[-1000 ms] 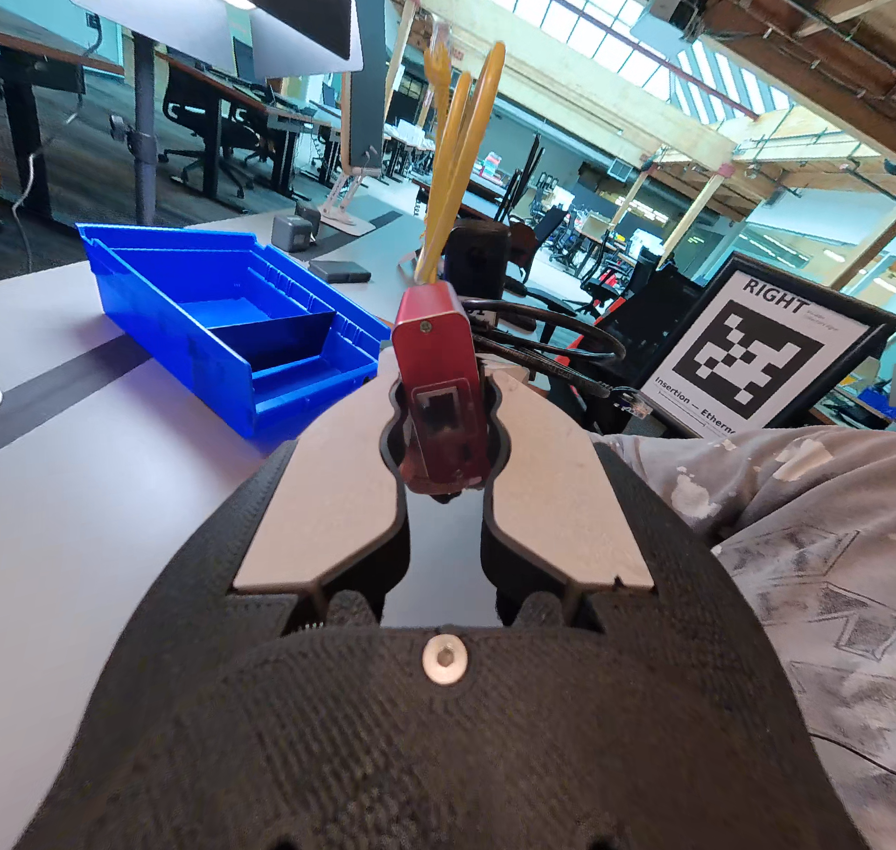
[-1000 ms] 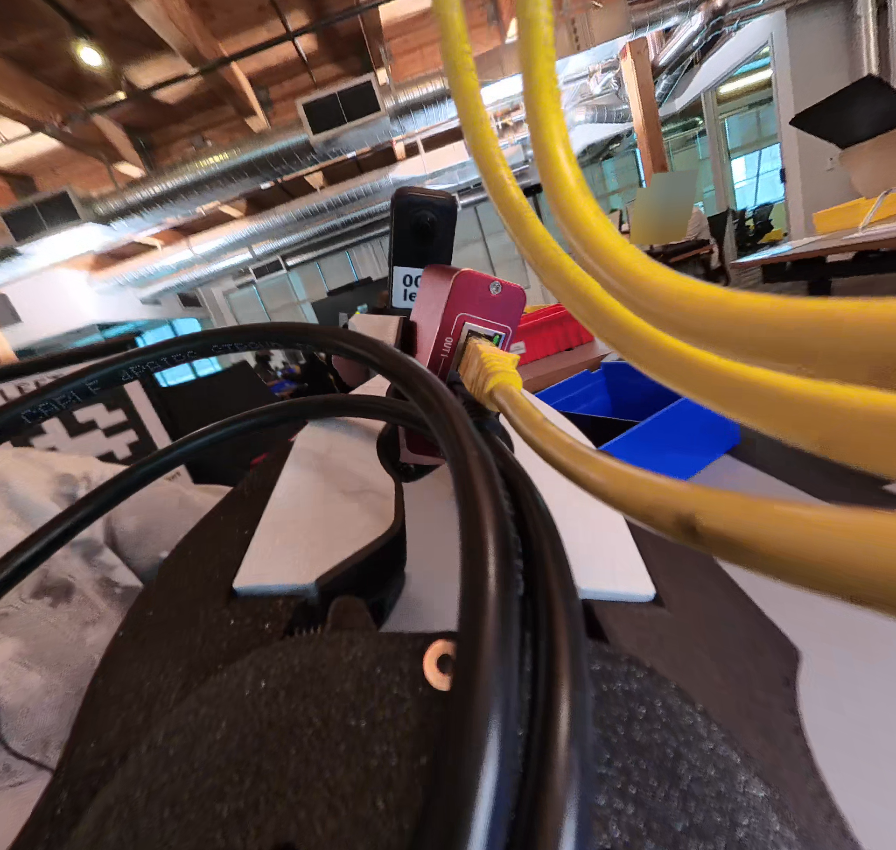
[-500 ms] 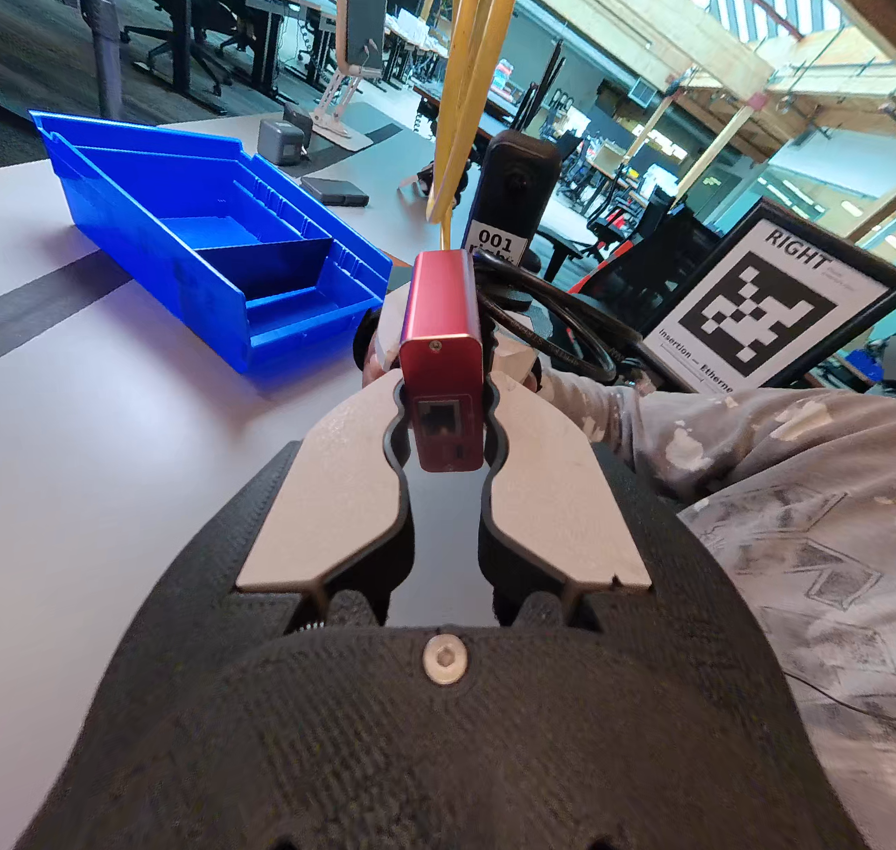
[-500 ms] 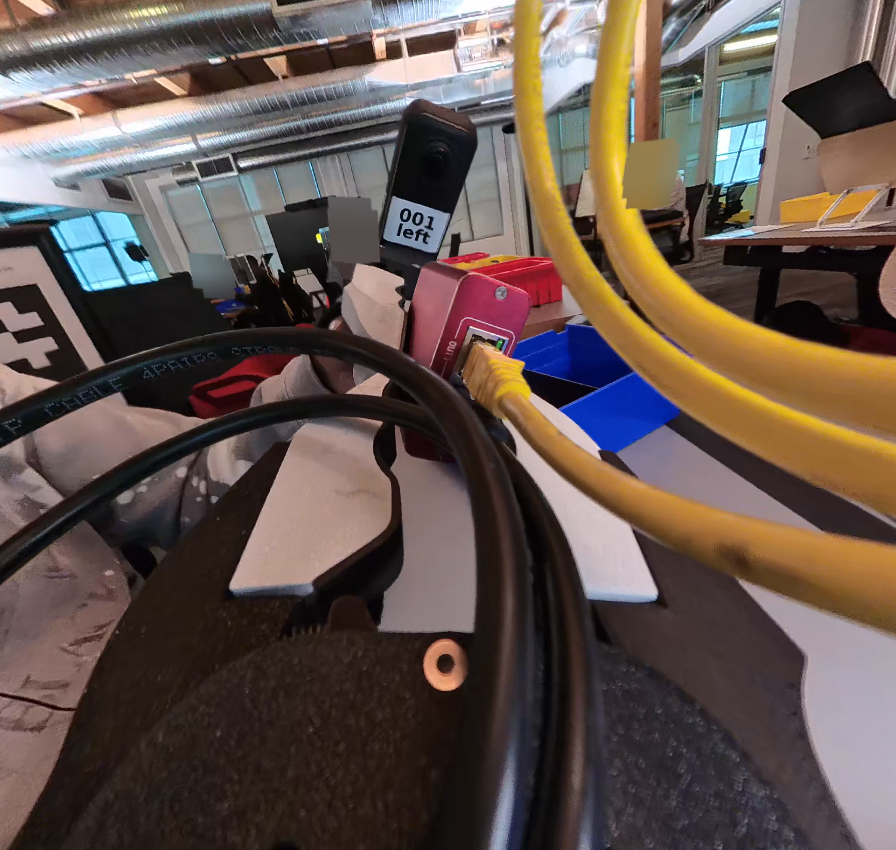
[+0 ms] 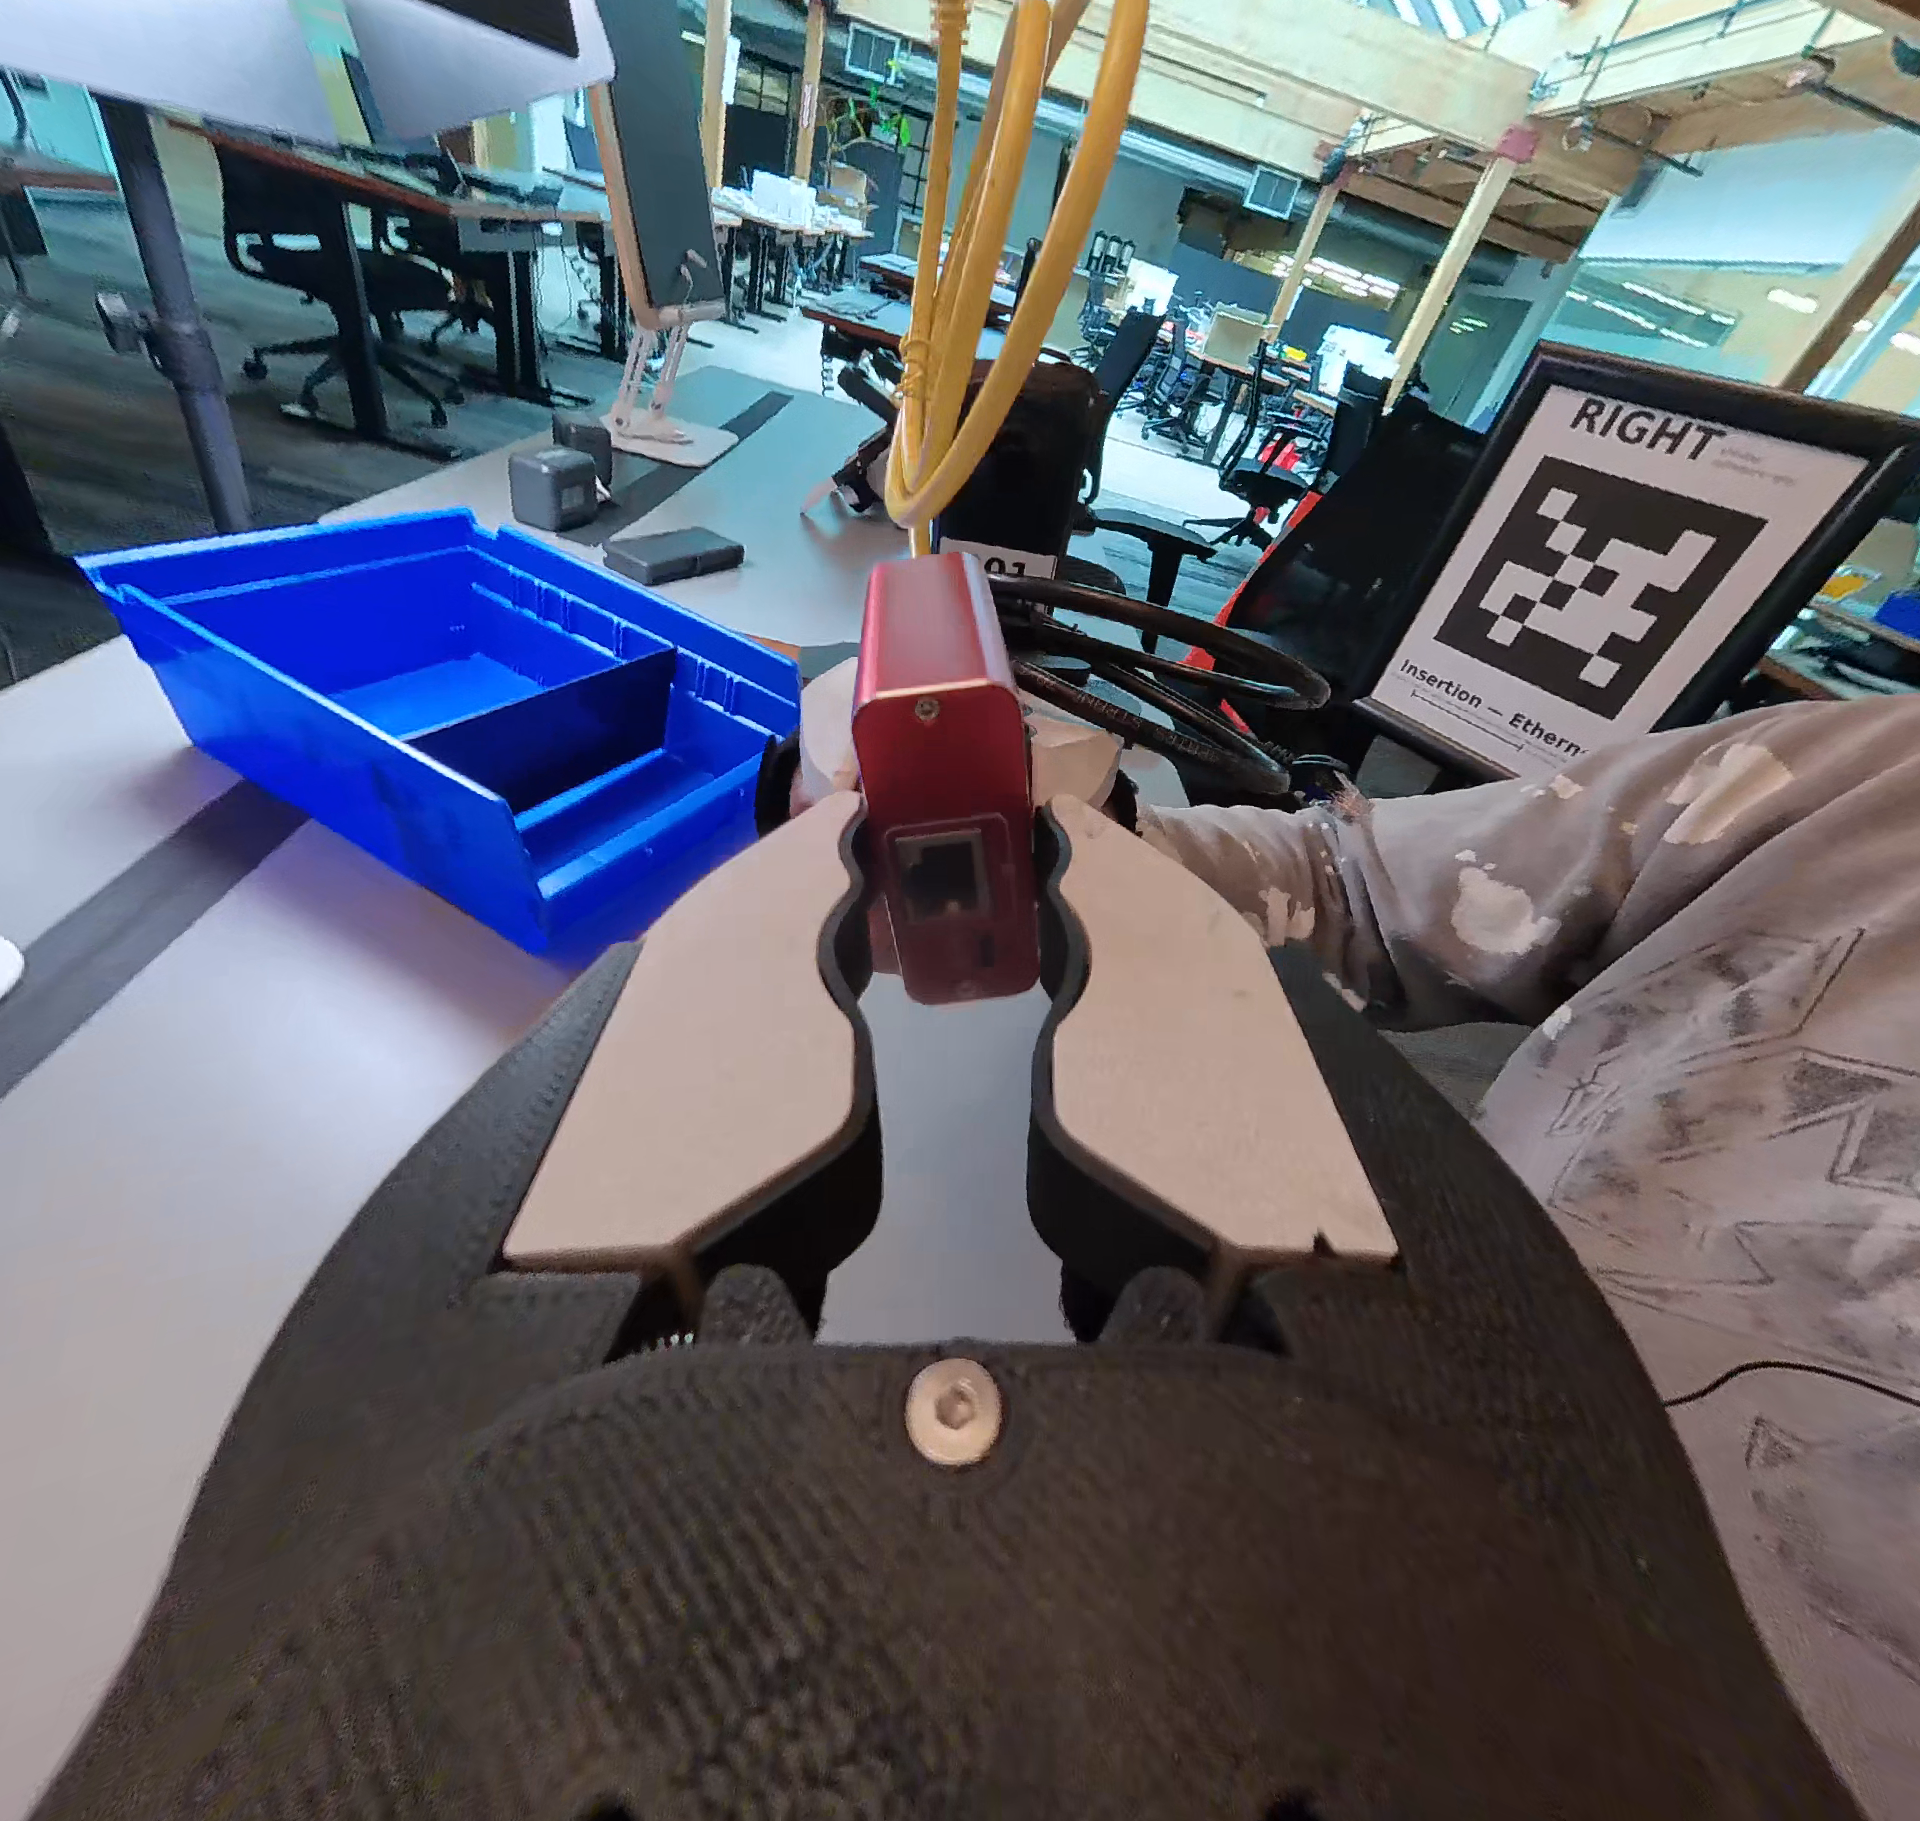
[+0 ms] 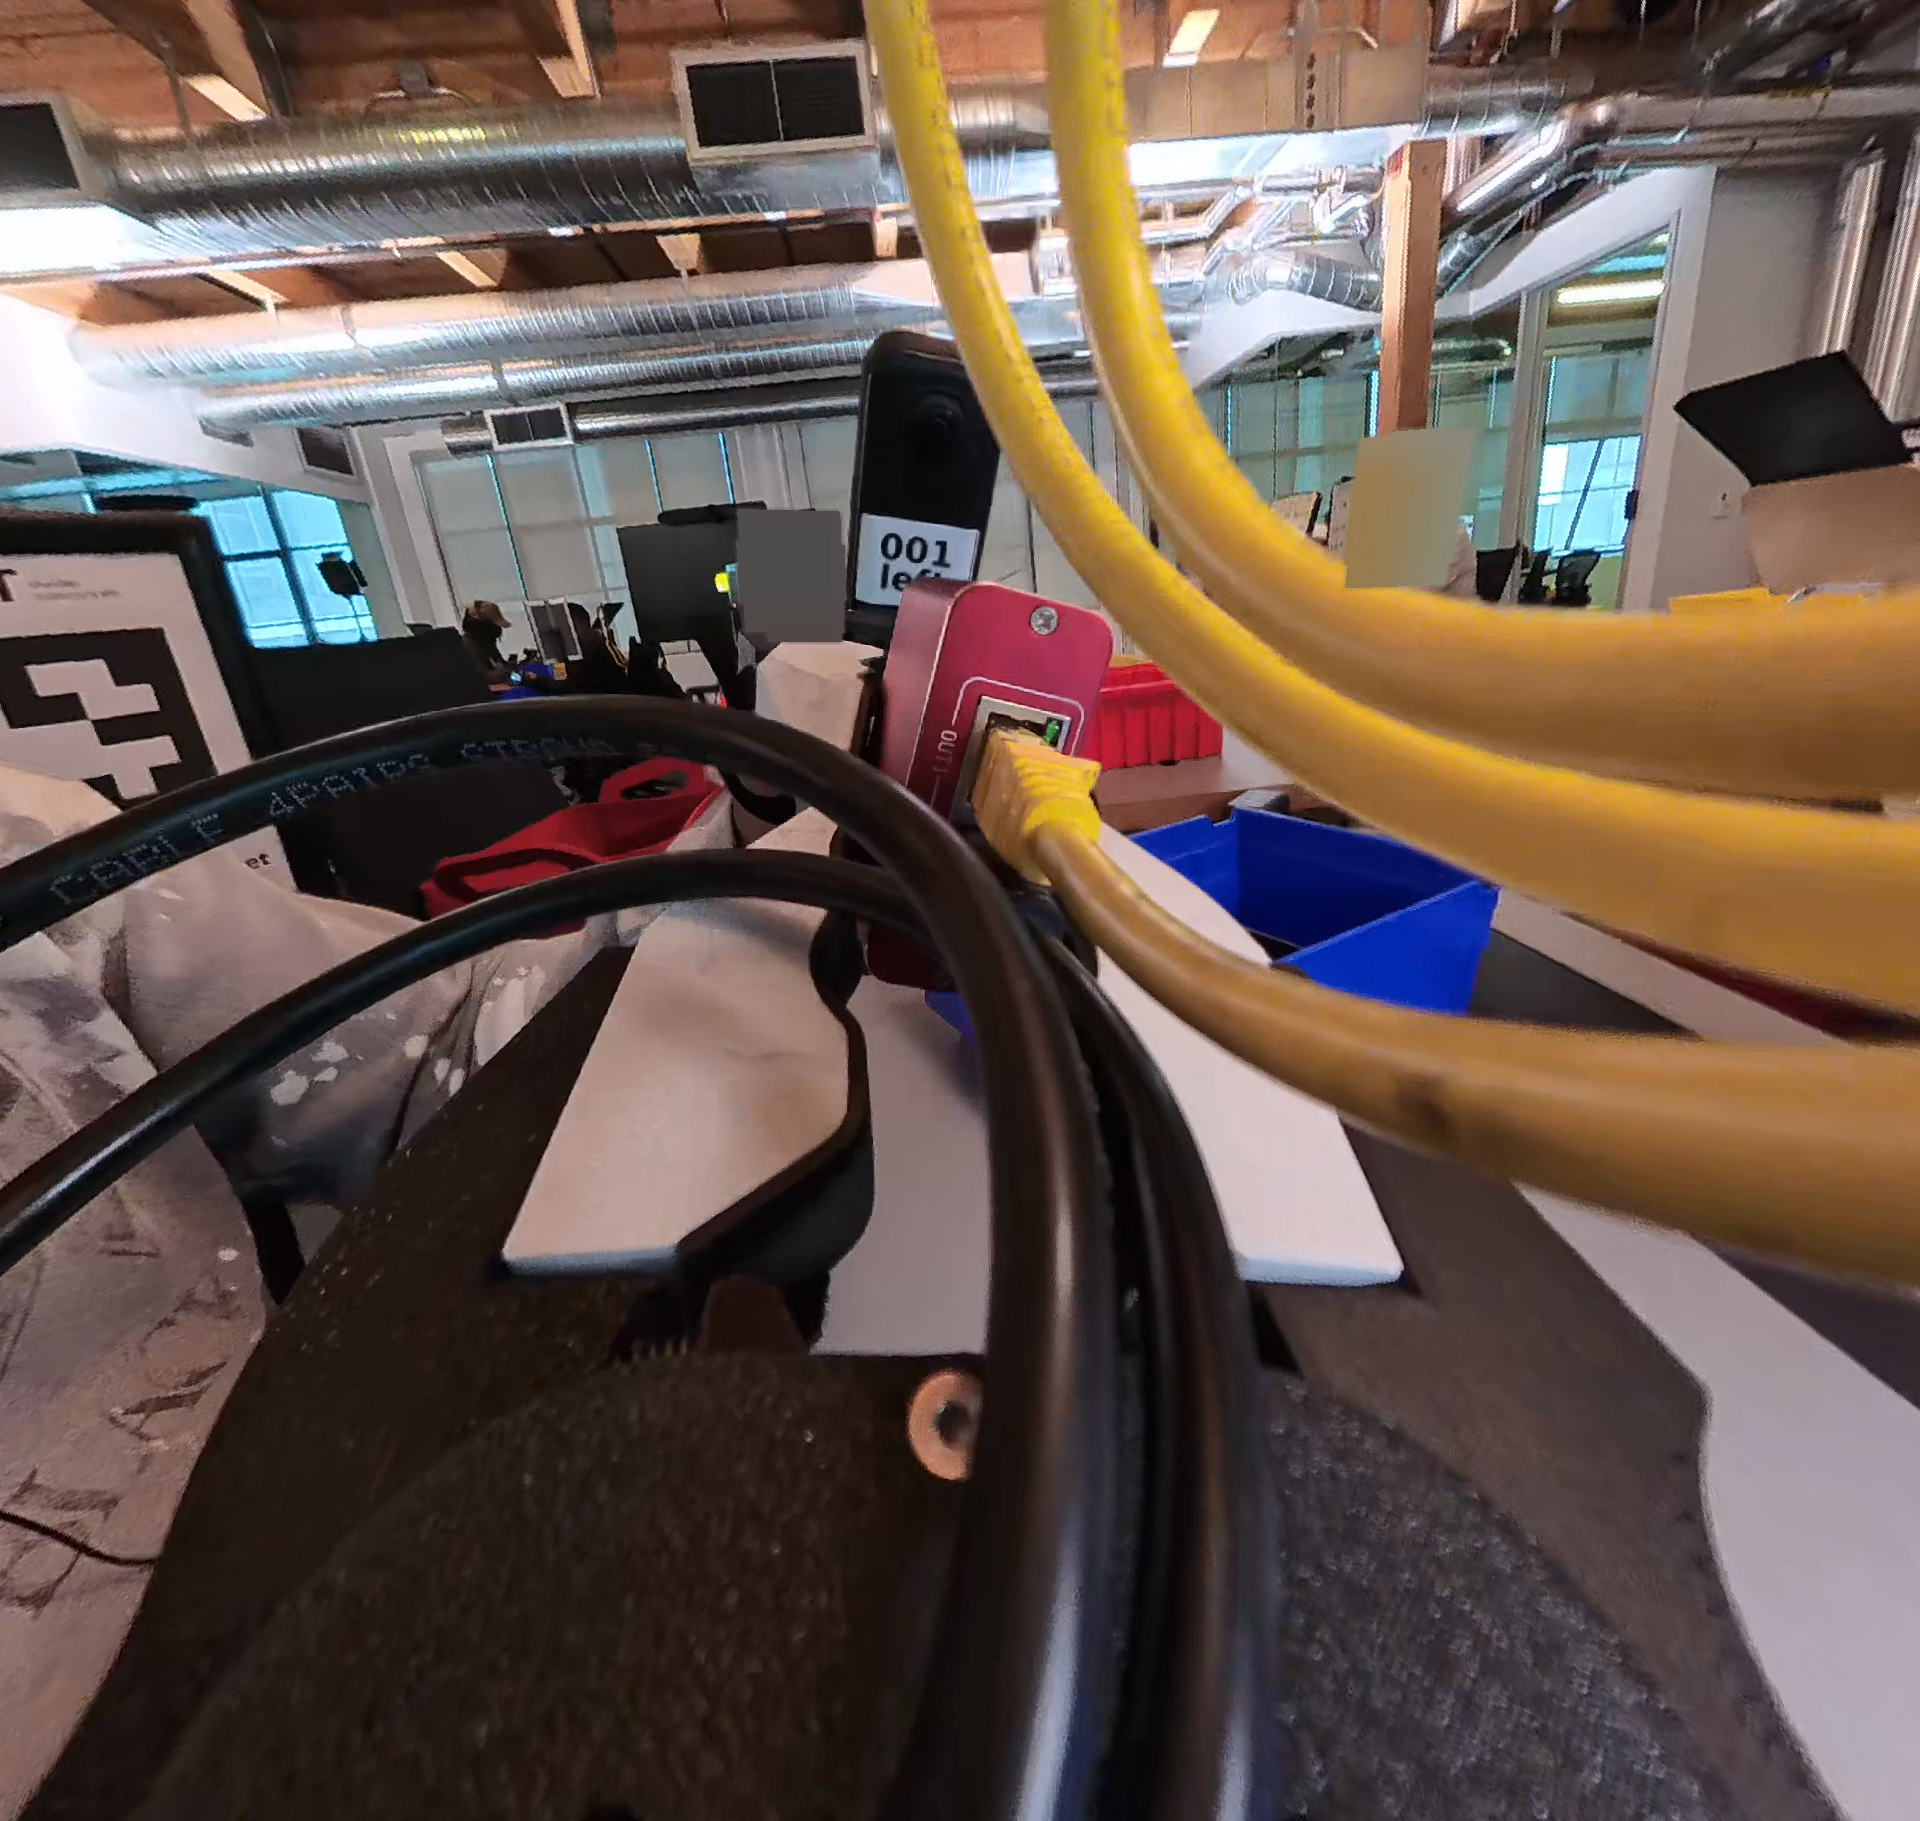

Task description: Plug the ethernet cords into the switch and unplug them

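The left gripper (image 5: 951,924) is clamped on the lower end of a small red switch (image 5: 940,732), held above the table (image 5: 208,1096). Its near port is empty; on the far face a yellow cord (image 6: 1039,784) is plugged in. So one plug appears done, with the other port and all unplugging left. The right gripper (image 6: 966,940) sits at that plugged end, but a black cable (image 6: 997,992) hides its tips, so I cannot tell its grip. Yellow loops and black coils crowd the approach. A blue bin (image 5: 416,670) and a framed sign (image 5: 1621,587) stand nearby.
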A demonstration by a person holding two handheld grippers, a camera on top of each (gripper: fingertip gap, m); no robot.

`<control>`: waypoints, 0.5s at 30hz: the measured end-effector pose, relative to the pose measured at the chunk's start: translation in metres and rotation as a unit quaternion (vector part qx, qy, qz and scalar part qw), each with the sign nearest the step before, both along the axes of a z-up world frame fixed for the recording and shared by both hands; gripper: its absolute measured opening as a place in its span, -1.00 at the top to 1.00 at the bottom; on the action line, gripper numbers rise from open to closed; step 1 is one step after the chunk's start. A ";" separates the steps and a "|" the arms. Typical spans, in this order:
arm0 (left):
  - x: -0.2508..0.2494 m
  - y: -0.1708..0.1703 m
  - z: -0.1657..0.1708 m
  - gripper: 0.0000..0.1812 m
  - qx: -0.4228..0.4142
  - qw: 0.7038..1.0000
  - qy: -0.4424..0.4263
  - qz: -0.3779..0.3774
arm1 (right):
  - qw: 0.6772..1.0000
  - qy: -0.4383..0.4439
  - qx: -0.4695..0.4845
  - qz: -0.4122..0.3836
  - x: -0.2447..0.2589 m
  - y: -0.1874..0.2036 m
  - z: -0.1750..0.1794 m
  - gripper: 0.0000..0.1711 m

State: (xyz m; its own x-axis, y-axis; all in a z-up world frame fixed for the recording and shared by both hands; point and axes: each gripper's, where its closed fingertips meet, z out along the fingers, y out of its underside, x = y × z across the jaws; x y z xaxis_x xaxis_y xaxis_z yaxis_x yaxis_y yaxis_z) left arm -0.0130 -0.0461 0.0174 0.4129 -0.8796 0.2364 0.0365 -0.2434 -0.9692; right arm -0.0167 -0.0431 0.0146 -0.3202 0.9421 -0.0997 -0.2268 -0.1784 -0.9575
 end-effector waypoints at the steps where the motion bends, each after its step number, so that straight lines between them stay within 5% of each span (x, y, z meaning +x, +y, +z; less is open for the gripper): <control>1: -0.003 -0.002 0.005 0.68 0.012 1.000 -0.002 0.002 | 1.000 0.005 -0.001 -0.001 0.002 0.001 0.002 0.65; 5: -0.035 -0.006 0.033 0.66 0.064 0.997 -0.032 0.043 | 1.000 0.012 -0.001 -0.014 0.010 0.009 0.010 0.65; 9: -0.103 0.003 0.047 0.65 0.098 0.981 -0.012 0.170 | 0.999 0.012 0.004 -0.032 0.017 0.018 0.016 0.65; 15: -0.201 0.020 -0.004 0.67 0.008 0.943 0.109 0.314 | 0.998 -0.004 0.033 -0.058 0.021 0.023 0.017 0.64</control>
State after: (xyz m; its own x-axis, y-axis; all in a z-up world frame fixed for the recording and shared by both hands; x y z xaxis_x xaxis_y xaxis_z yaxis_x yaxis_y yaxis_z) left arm -0.2143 -0.0260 0.0135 0.8911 -0.4476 0.0745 -0.0323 -0.2262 -0.9735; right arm 0.0040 -0.0198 0.0312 -0.2072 0.9776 -0.0380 -0.2349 -0.0874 -0.9681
